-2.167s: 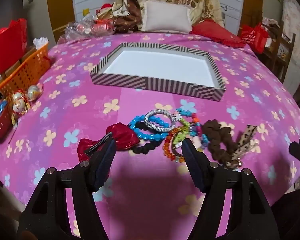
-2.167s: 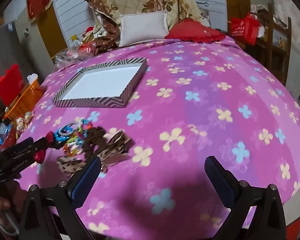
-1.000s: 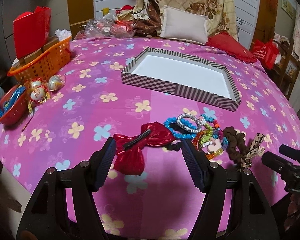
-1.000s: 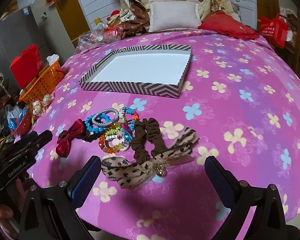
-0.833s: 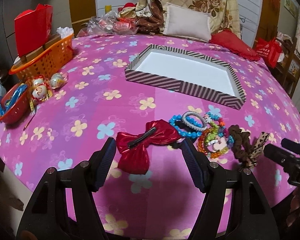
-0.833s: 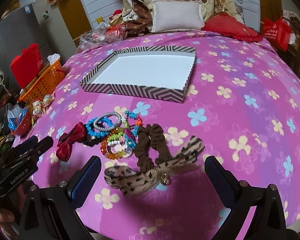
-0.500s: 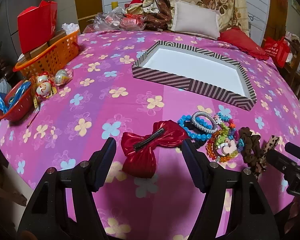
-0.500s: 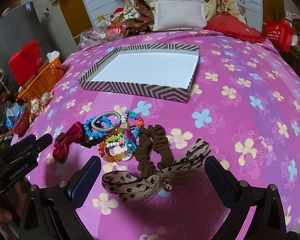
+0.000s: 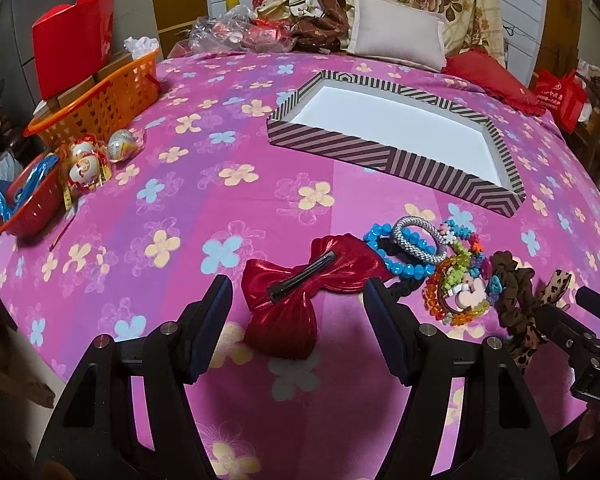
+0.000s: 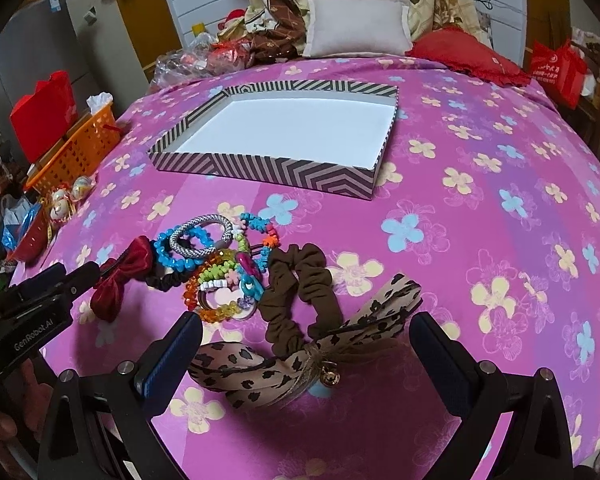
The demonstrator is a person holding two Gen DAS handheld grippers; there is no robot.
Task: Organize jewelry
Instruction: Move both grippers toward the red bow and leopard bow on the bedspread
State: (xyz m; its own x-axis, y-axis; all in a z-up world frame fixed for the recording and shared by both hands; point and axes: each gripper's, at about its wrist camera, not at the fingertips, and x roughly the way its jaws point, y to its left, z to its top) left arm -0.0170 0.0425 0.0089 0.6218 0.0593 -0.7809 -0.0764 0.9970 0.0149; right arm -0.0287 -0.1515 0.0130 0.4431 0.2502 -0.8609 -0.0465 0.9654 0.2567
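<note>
A pile of jewelry lies on the pink flowered cloth. A red bow clip (image 9: 300,292) sits between the fingers of my open left gripper (image 9: 298,312). A leopard-print bow (image 10: 300,360) and a brown scrunchie (image 10: 300,296) lie between the fingers of my open right gripper (image 10: 306,354). Blue beads (image 10: 180,254), a silver bangle (image 10: 202,236) and coloured bead bracelets (image 10: 224,284) lie in the pile's middle. The striped box (image 9: 396,184), white inside and empty, stands behind the pile; it also shows in the right wrist view (image 10: 260,168).
An orange basket (image 9: 96,100) and a red bowl (image 9: 28,208) sit at the table's left edge, with round trinkets (image 9: 88,160) between them. Pillows (image 9: 396,36) and bags lie at the back. The right gripper's body (image 9: 580,336) shows at the right.
Both grippers have come closer to the pile. The red bow now lies between the left fingers, the leopard bow between the right fingers. Nothing was picked up.
</note>
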